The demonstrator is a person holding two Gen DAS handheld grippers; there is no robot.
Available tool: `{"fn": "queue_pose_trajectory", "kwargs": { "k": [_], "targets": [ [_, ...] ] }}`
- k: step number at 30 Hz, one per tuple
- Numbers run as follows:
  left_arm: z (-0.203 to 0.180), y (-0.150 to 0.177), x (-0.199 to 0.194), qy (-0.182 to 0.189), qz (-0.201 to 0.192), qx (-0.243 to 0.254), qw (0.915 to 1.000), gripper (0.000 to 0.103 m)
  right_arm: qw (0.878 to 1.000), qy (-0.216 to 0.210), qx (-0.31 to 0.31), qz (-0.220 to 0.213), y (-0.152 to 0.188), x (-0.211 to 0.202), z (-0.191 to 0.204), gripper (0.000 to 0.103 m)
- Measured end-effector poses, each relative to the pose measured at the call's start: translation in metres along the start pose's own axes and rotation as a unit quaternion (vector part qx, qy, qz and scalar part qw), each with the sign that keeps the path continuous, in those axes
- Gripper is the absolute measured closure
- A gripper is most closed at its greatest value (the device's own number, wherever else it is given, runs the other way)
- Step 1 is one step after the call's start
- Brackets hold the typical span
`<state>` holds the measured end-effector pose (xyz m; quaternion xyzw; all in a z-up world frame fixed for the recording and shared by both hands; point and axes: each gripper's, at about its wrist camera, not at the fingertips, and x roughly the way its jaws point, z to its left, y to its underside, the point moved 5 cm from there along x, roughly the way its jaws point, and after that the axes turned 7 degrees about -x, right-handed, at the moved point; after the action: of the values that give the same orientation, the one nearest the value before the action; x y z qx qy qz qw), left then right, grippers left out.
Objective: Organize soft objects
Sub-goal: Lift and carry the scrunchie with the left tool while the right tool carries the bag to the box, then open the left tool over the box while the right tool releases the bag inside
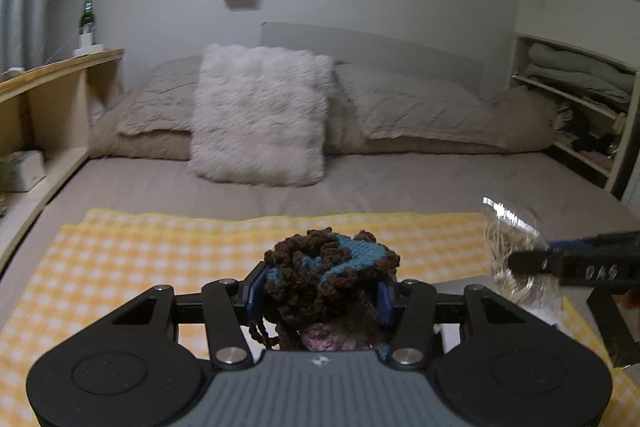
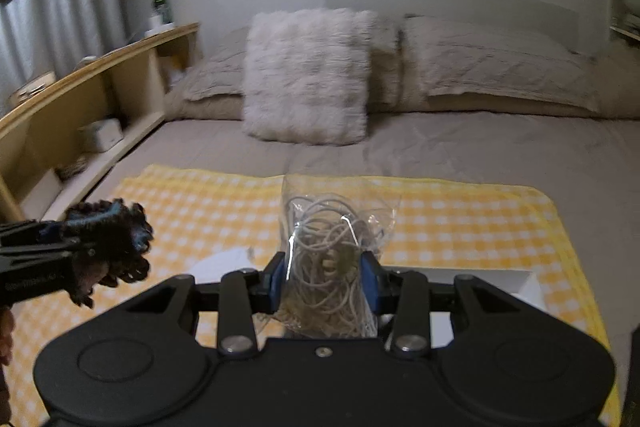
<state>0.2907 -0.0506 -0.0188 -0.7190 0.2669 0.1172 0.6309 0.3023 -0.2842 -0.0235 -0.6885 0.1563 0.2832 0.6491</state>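
- The left gripper [image 1: 318, 301] is clamped on a crocheted piece [image 1: 328, 267], held above the near edge of the yellow checked cloth [image 1: 160, 239].
- The right gripper [image 2: 325, 281] is clamped on a clear bag of cord [image 2: 334, 251] over the same edge.
- I judge both things are lifted but not yet placed.

- The crochet toy [image 1: 328, 267] is dark brown with blue patches.
- The blanket [image 2: 208, 203] has yellow and white checks.
- The bag [image 2: 336, 247] is see-through, with cream string inside.
- The fluffy pillow [image 1: 260, 115] is pale pinkish white.
- The bed sheet [image 2: 500, 147] is grey-beige.
- The bottle [image 1: 87, 13] is green.
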Motion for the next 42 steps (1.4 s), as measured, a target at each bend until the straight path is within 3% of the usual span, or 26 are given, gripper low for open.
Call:
{"fn": "queue_pose_trajectory", "kwargs": {
  "k": [8,12,20,31,36,42],
  "targets": [
    [-0.056,-0.008,0.037,0.066,0.005,-0.015,0.9977,0.051,0.998,0.058,0.010,0.019,0.015,0.008,-0.059,0.063],
    [-0.087,0.011,0.064,0.105,0.038,-0.023,0.9934,0.051,0.996,0.080,0.026,0.029,0.024,0.013,-0.089,0.063],
    [-0.139,0.047,0.107,0.147,0.089,-0.021,0.9849,0.050,0.990,0.122,0.052,0.045,0.043,0.036,-0.137,0.063],
    [-0.173,0.104,0.164,0.186,0.173,-0.023,0.9668,0.050,0.989,0.114,0.015,0.095,0.066,0.086,-0.153,0.063],
    [-0.173,0.117,0.180,0.187,0.186,-0.018,0.9644,0.049,0.986,0.110,-0.021,0.126,0.077,0.109,-0.150,0.063],
    [-0.172,0.121,0.197,0.200,0.205,-0.051,0.9569,0.048,0.978,0.111,-0.021,0.177,0.094,0.126,-0.157,0.060]
  ]
}}
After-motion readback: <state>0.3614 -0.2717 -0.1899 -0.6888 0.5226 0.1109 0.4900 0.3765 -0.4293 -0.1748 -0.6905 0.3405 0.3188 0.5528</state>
